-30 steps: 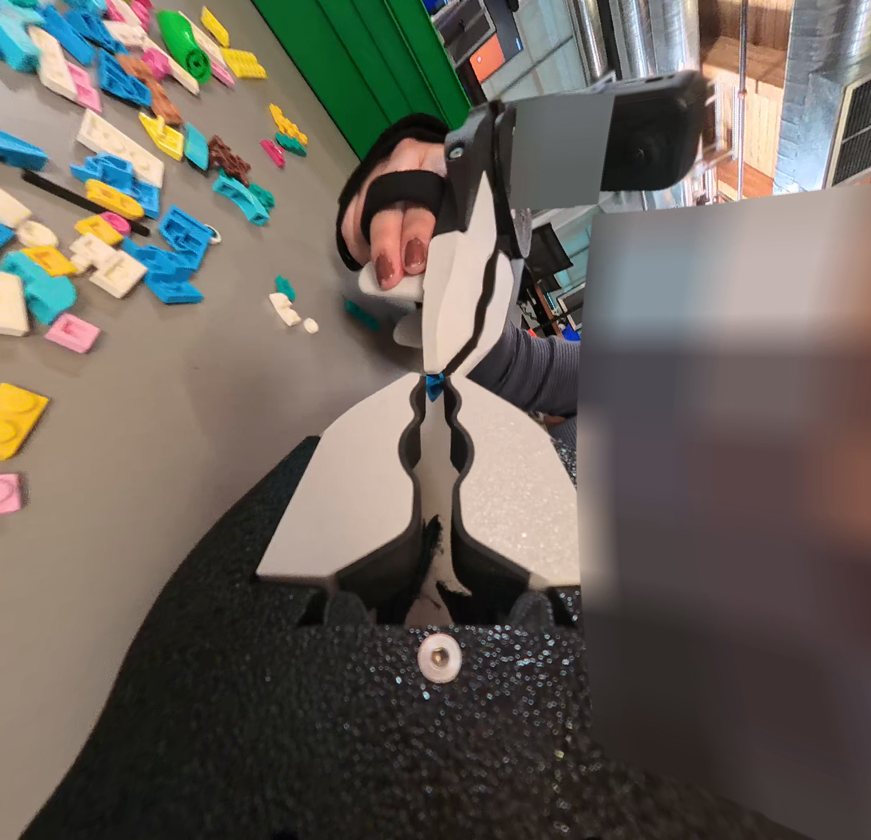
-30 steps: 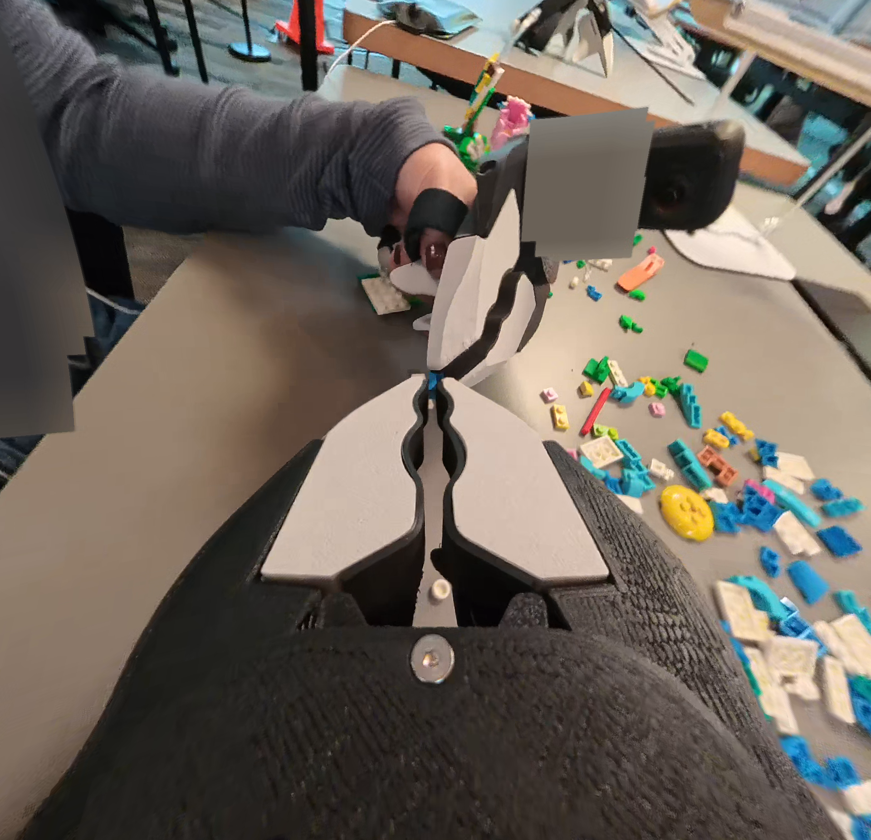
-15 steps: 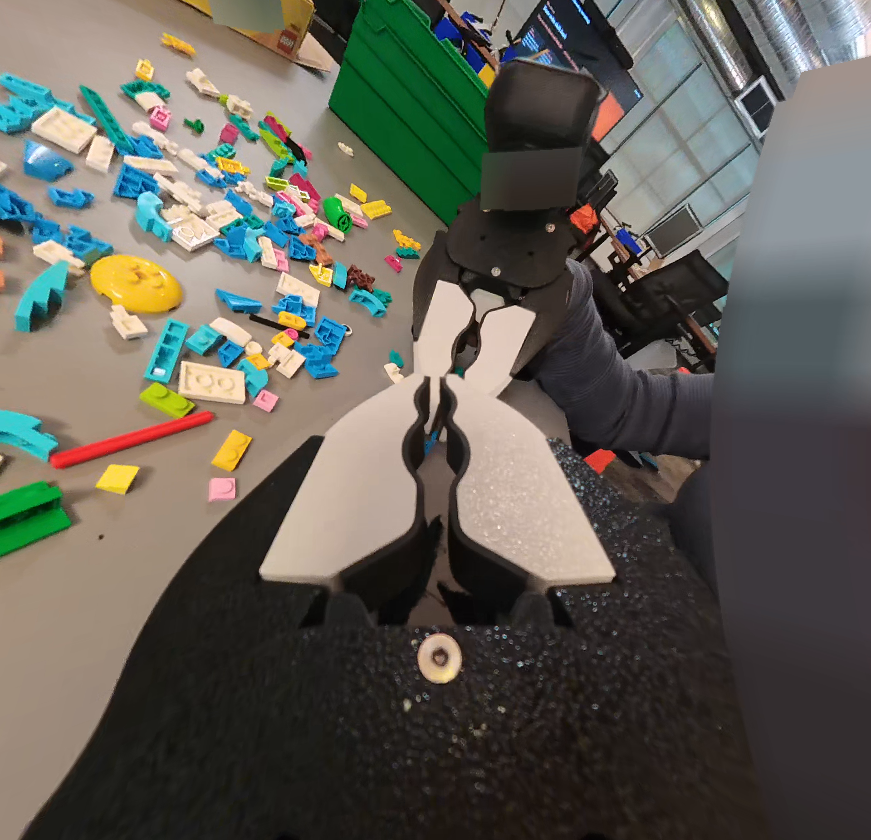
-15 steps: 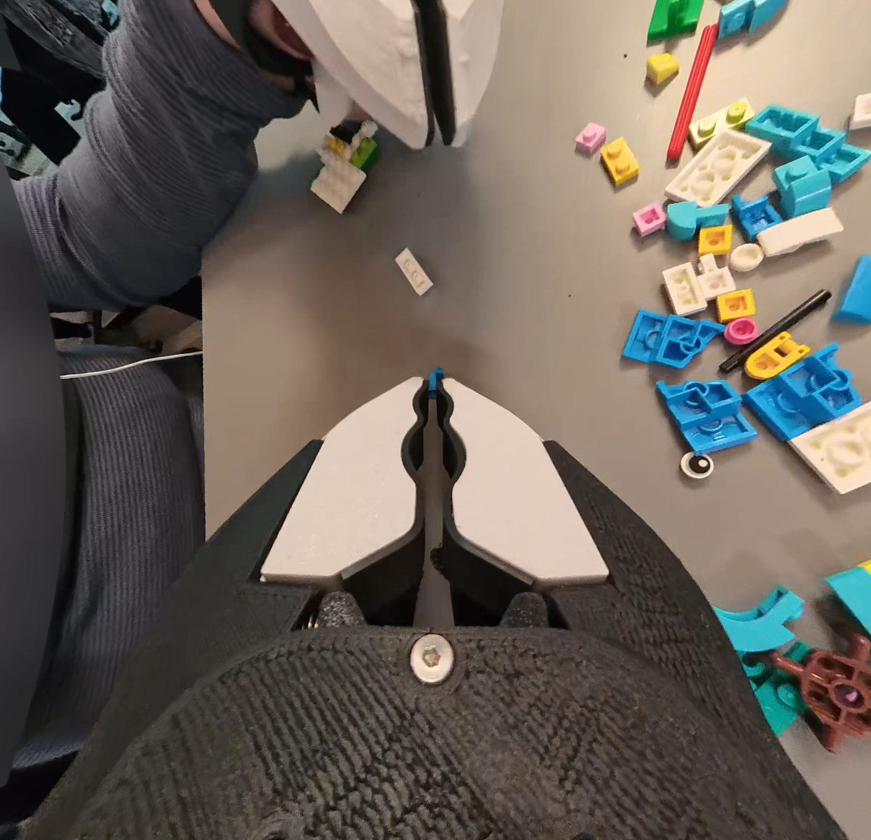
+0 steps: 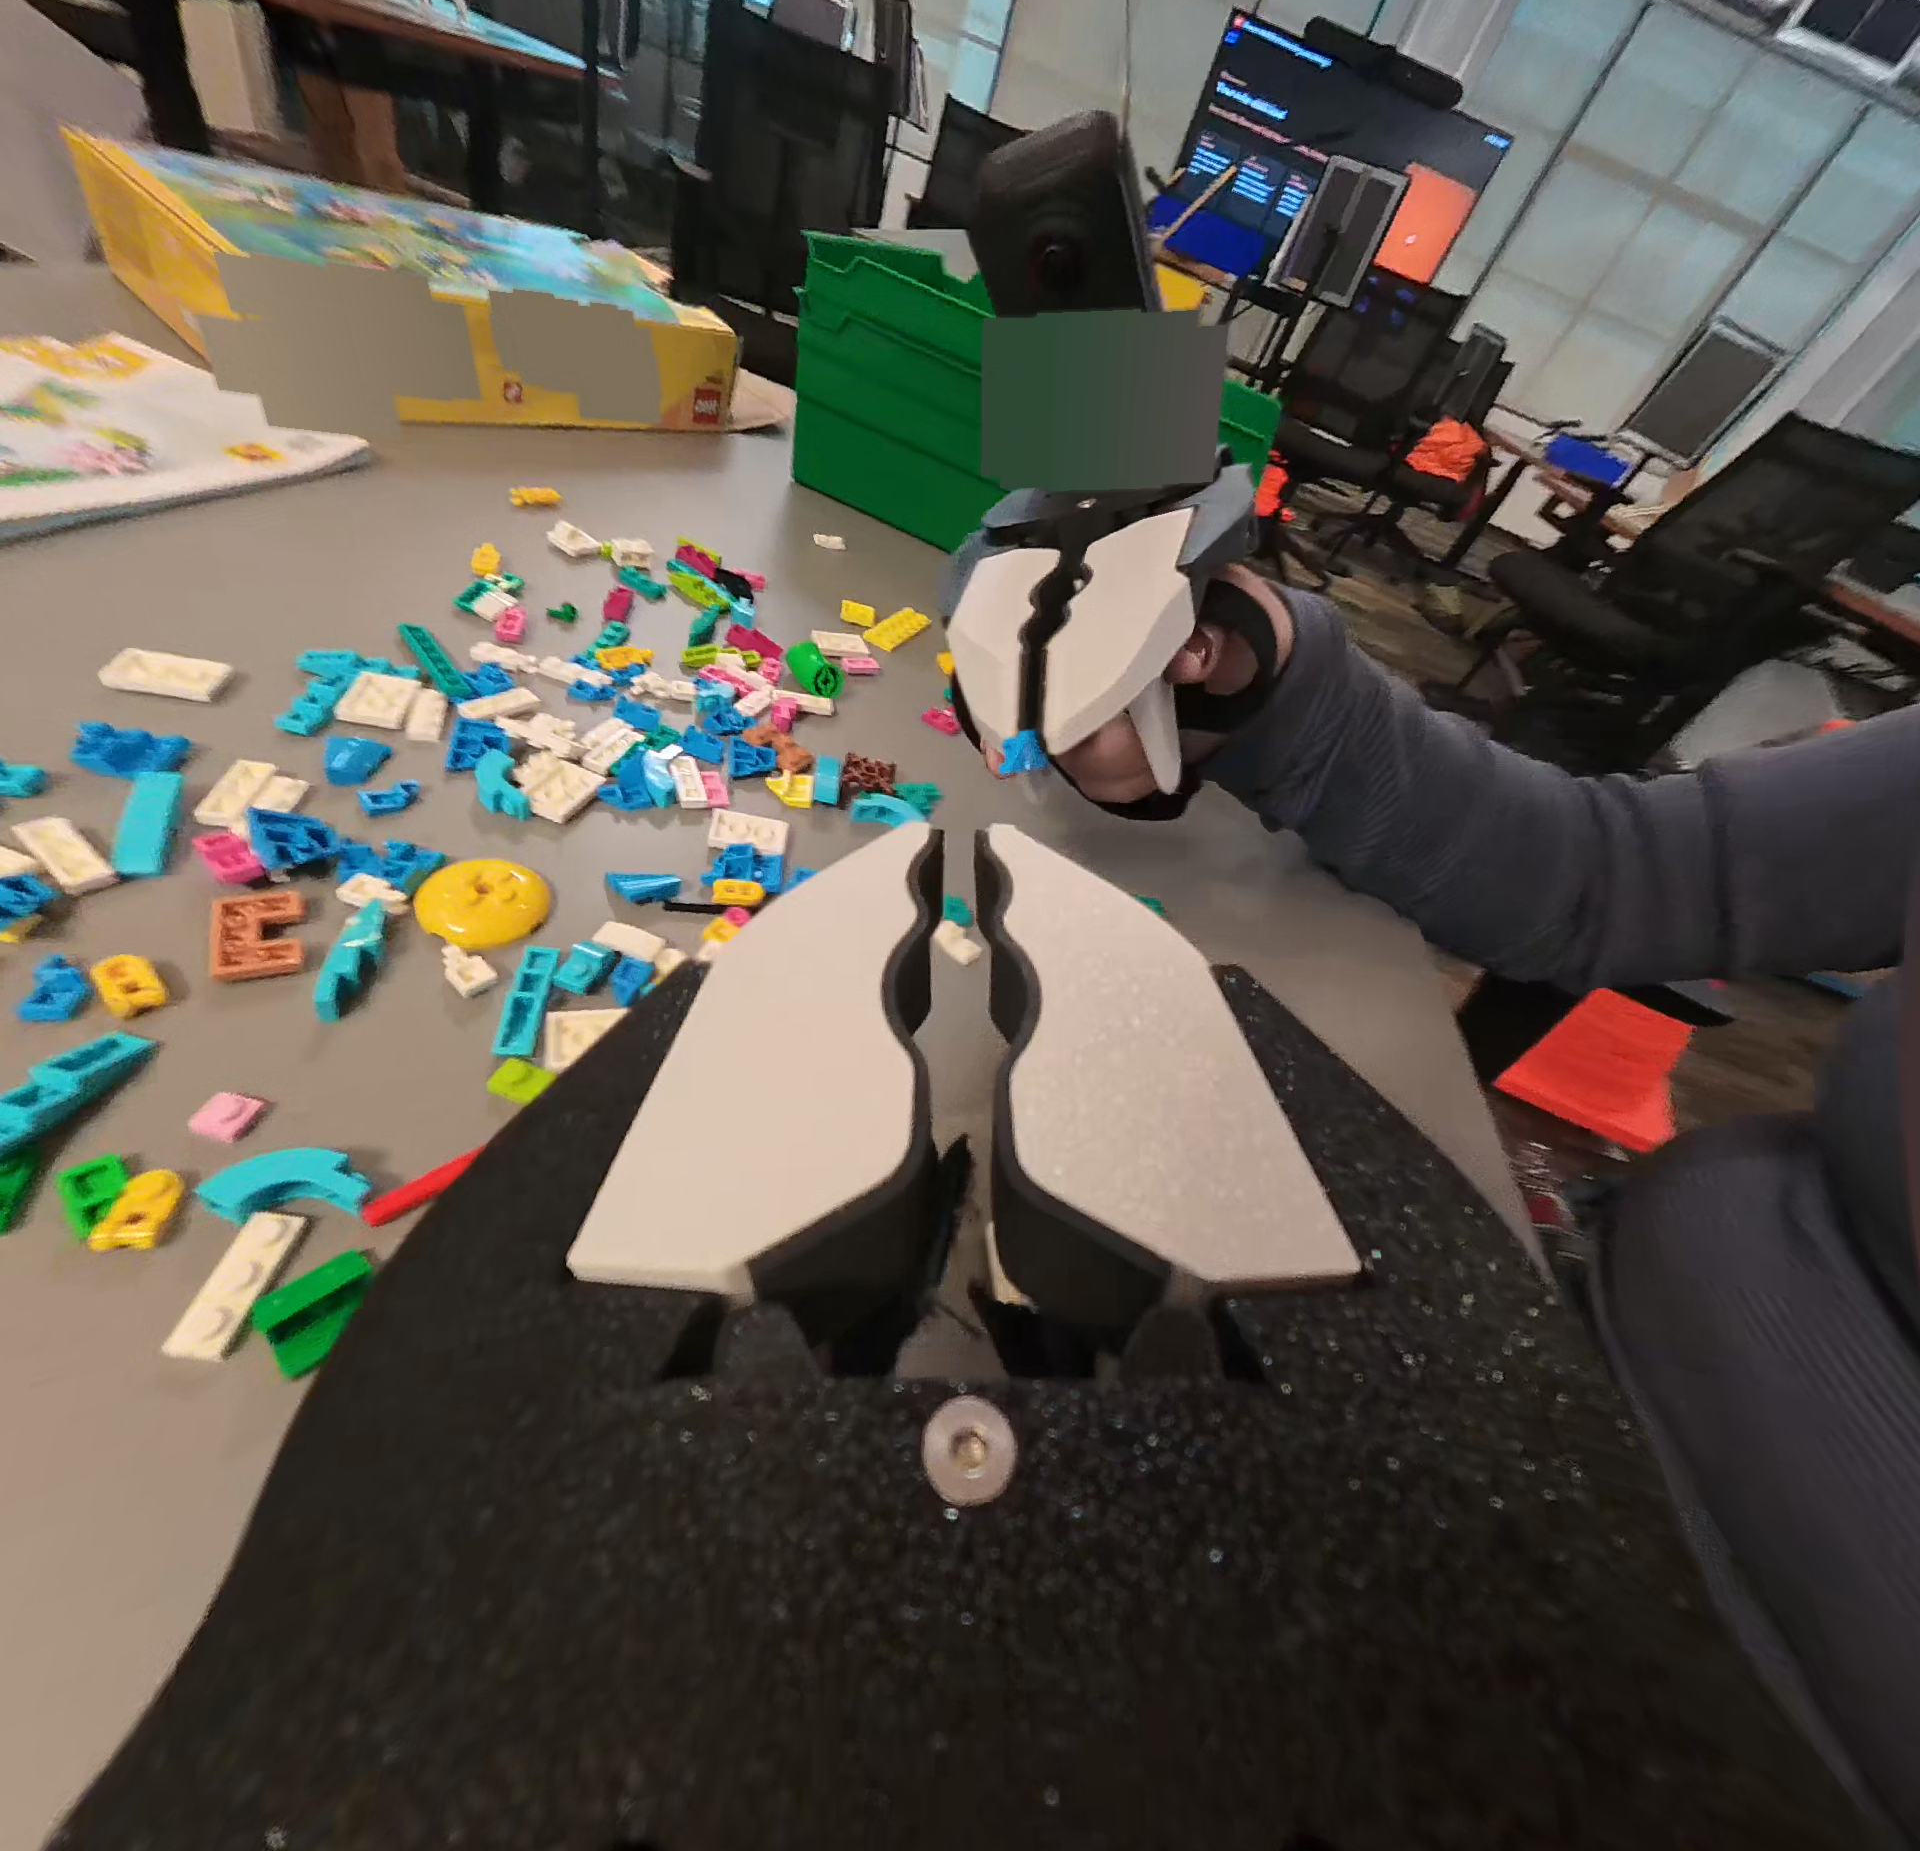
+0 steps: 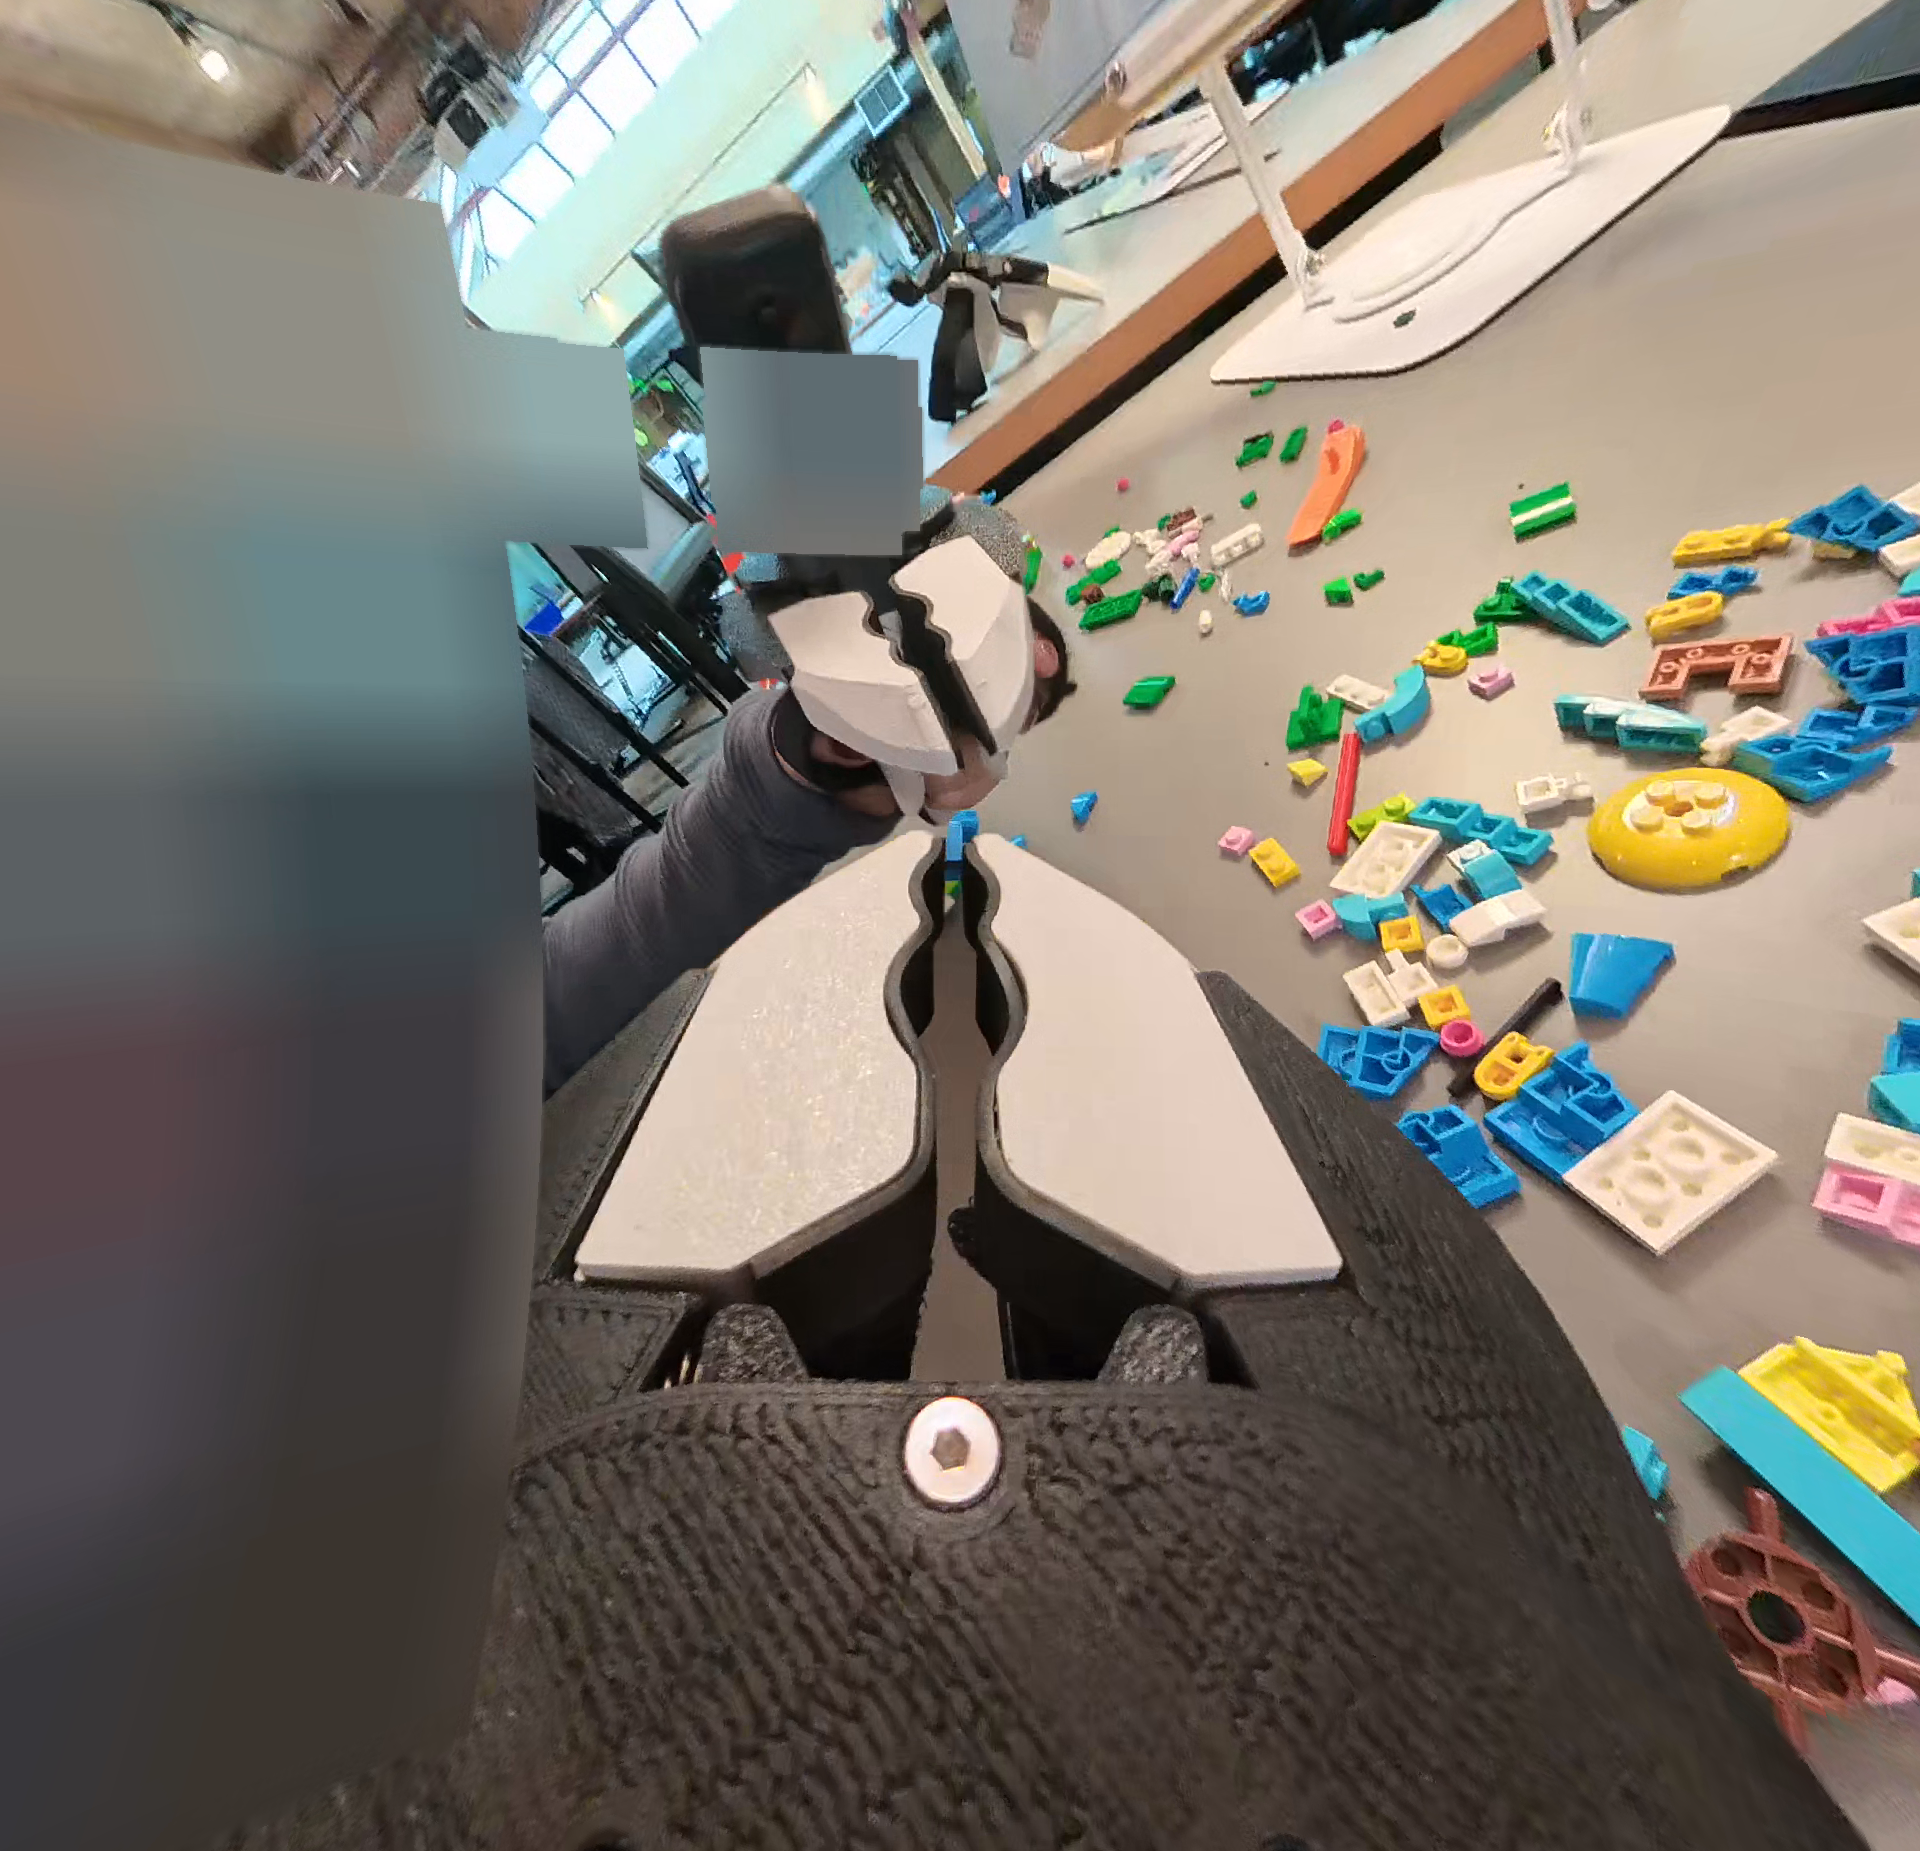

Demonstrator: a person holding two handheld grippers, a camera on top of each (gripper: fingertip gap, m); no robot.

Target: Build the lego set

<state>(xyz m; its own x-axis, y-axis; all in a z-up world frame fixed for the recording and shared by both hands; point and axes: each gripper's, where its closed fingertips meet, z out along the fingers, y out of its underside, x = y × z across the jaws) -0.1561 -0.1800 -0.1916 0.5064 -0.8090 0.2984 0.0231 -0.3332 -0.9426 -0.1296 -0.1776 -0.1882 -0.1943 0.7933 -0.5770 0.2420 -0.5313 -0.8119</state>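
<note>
right wrist view: right gripper (image 6: 957,845) pinches a small blue piece (image 6: 960,831) at its tips, long axis along the fingers. left gripper (image 5: 958,845) sits narrowly parted with nothing in it, just beside, tips facing. piece held above the table's (image 5: 623,471) near edge; loose bricks (image 5: 540,731) scattered mid-table. next move probably mating or handing over.

Printed writing and a small red logo mark sit on the yellow box (image 5: 436,295) at the upper left of the left wrist view, partly masked. A booklet (image 5: 125,430) beside it carries print. A dark screen (image 5: 1309,154) at the upper right shows lines of text too small to read.
</note>
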